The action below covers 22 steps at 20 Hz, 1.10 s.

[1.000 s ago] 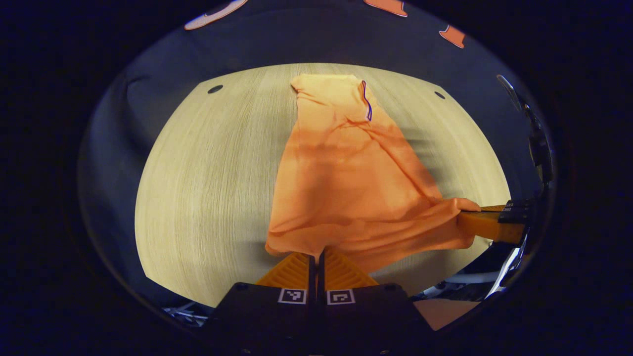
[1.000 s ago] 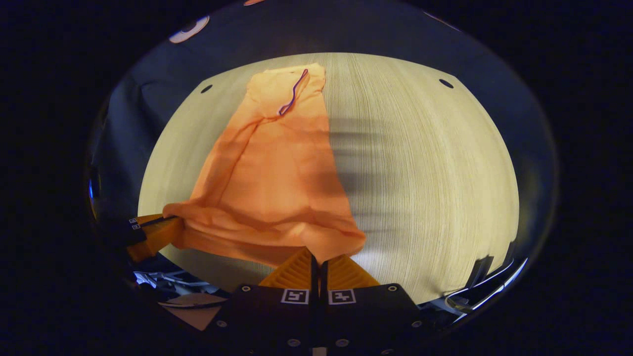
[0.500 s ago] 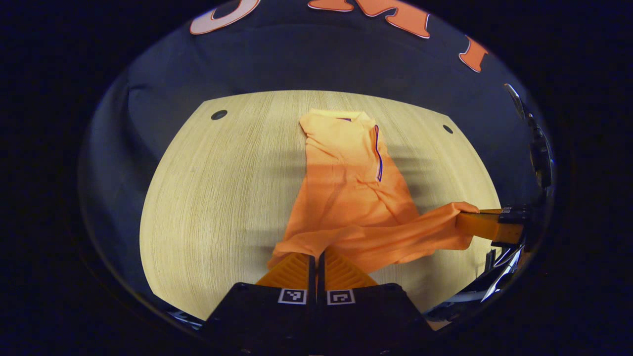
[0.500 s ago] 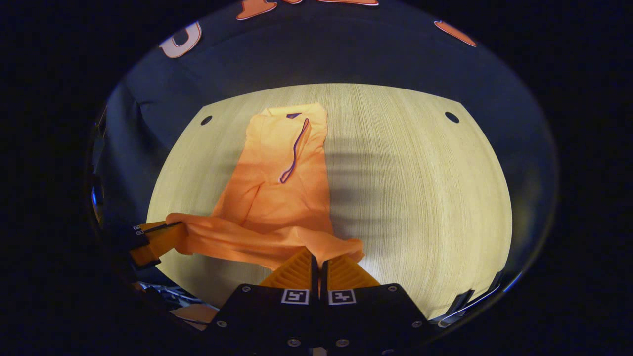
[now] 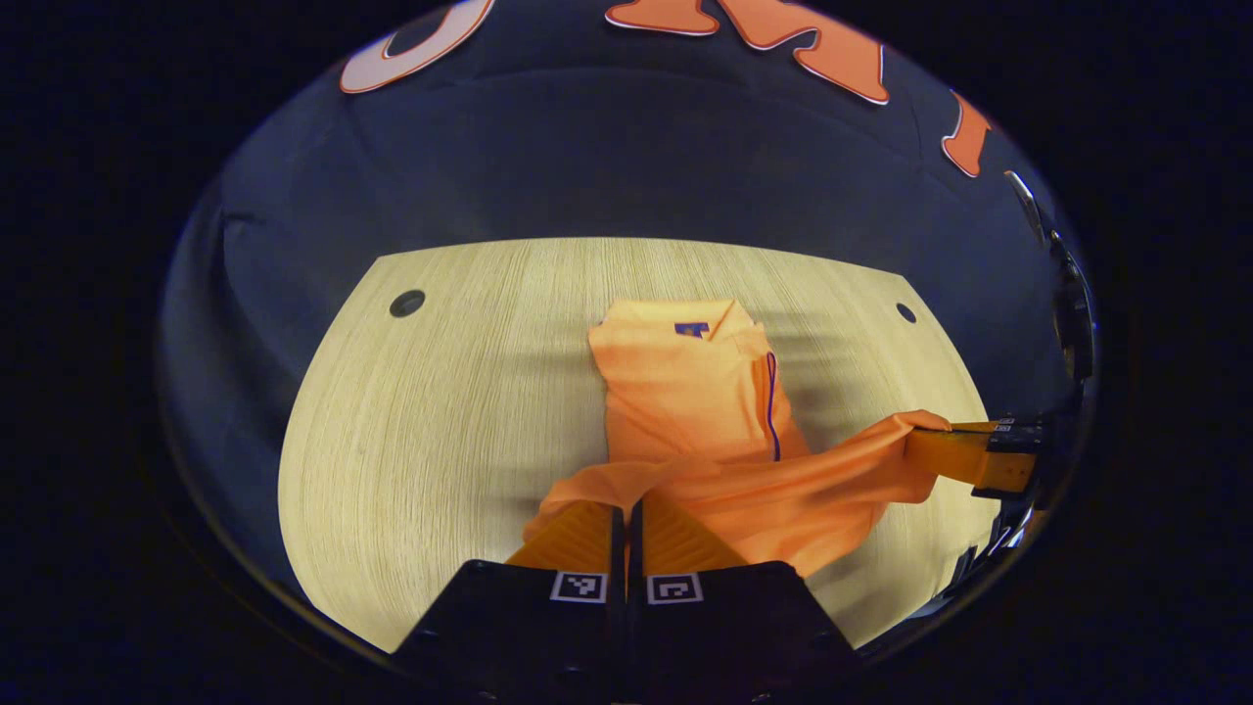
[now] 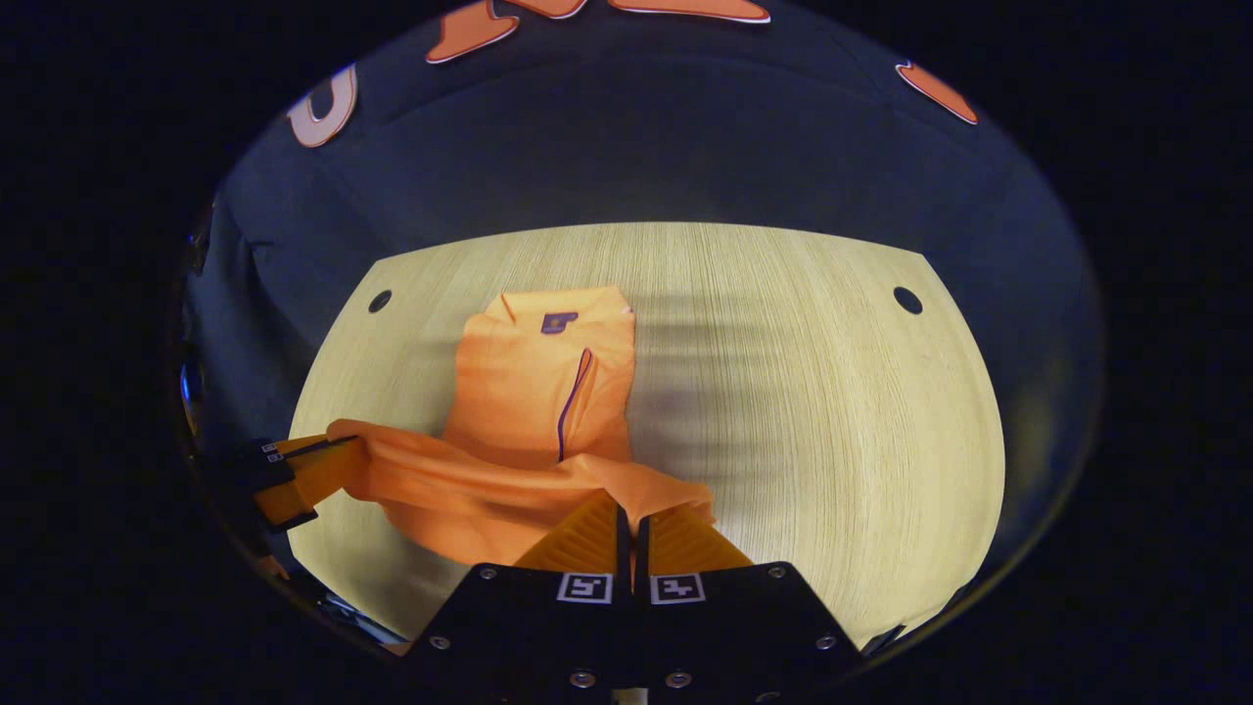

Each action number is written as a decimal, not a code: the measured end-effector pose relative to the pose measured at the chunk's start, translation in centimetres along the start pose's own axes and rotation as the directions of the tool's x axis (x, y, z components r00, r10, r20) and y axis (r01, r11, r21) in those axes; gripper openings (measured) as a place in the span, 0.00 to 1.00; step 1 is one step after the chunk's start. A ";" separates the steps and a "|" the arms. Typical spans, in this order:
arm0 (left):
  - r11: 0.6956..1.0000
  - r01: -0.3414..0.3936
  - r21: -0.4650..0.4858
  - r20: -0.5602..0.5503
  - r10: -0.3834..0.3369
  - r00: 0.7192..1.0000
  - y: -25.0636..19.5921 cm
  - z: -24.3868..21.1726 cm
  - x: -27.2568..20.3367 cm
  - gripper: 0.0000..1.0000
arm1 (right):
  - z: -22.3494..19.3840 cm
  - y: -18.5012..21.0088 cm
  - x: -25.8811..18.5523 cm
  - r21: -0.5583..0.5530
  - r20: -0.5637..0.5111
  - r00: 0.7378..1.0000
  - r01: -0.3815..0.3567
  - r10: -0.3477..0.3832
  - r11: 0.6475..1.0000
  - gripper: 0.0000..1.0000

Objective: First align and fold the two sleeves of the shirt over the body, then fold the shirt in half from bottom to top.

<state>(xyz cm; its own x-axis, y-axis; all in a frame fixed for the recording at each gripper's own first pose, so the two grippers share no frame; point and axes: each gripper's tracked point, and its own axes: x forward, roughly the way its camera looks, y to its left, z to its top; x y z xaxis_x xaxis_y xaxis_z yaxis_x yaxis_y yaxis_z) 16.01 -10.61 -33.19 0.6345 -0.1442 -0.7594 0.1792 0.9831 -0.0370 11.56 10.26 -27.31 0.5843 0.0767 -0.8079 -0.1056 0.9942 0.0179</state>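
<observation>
Both tongs are pinched tight on the hem of the orange short-sleeved fabric shirt [image 5: 705,411], one at each bottom corner. At the bottom of the left gripper view, the left gripper [image 5: 626,509] has its two fingers pressed together with a fold of hem caught between them; the right gripper [image 6: 631,514] looks the same in its own view. Each view also catches the other tool at its edge: the right gripper [image 5: 954,452] at the right of the left gripper view, the left gripper [image 6: 318,470] at the left of the right gripper view, each with cloth drawn taut from its tip.

Between them the hem hangs as a raised band over the shirt's body, which lies narrow on the pale wood-grain table [image 6: 812,392], collar at the far end. The right gripper view shows the dark collar label and the purple piping squarely; the left gripper view shows them at an angle. The band hides the shirt's lower body.
</observation>
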 end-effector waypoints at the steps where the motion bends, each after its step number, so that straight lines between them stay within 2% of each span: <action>1: 1.000 -0.005 -0.001 0.010 0.005 1.000 0.4 1.2 0.7 0.01 | 1.1 0.0 0.4 0.006 0.018 1.000 0.002 -0.002 1.000 0.00; 9: 0.999 -0.004 -0.032 0.036 0.005 0.999 1.2 7.7 7.2 0.00 | 6.9 -0.8 6.6 0.051 0.044 0.999 0.021 -0.023 0.998 0.00; 14: 1.000 -0.019 -0.023 0.031 0.020 0.999 2.0 8.5 11.8 0.01 | 7.0 -1.0 11.8 0.112 -0.022 1.000 0.014 -0.011 0.994 0.02; 16: 0.999 -0.045 -0.003 0.013 0.045 0.999 2.8 8.0 13.0 0.04 | 6.6 -1.6 12.7 0.111 -0.024 0.999 0.051 -0.048 0.993 0.02; 17: 0.999 -0.051 -0.004 0.009 0.051 0.999 2.8 7.9 13.1 0.18 | 6.8 -1.7 12.7 0.095 -0.010 0.998 0.055 -0.055 0.994 0.04; 18: 0.998 -0.056 -0.004 0.007 0.056 0.998 3.0 7.9 13.0 0.23 | 6.7 -1.8 12.4 0.083 -0.008 0.998 0.064 -0.063 0.995 0.11; 19: 0.999 -0.050 -0.011 0.012 0.050 0.999 3.1 8.1 12.9 0.38 | 6.5 -2.0 12.4 0.071 -0.008 0.998 0.067 -0.066 0.995 0.15; 22: 0.997 -0.068 -0.028 0.055 0.070 0.996 3.4 8.8 11.7 1.00 | 6.8 -2.4 11.0 0.043 0.020 0.995 0.094 -0.095 0.995 0.92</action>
<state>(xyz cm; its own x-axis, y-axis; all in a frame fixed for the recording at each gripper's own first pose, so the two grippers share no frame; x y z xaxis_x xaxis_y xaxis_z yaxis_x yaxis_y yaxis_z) 30.68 -9.93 -36.46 0.6859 -0.0811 -0.7232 0.1141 0.9935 -0.0032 23.72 9.20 -32.22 0.6079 -0.0166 -0.7938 -0.0155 0.9993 -0.0327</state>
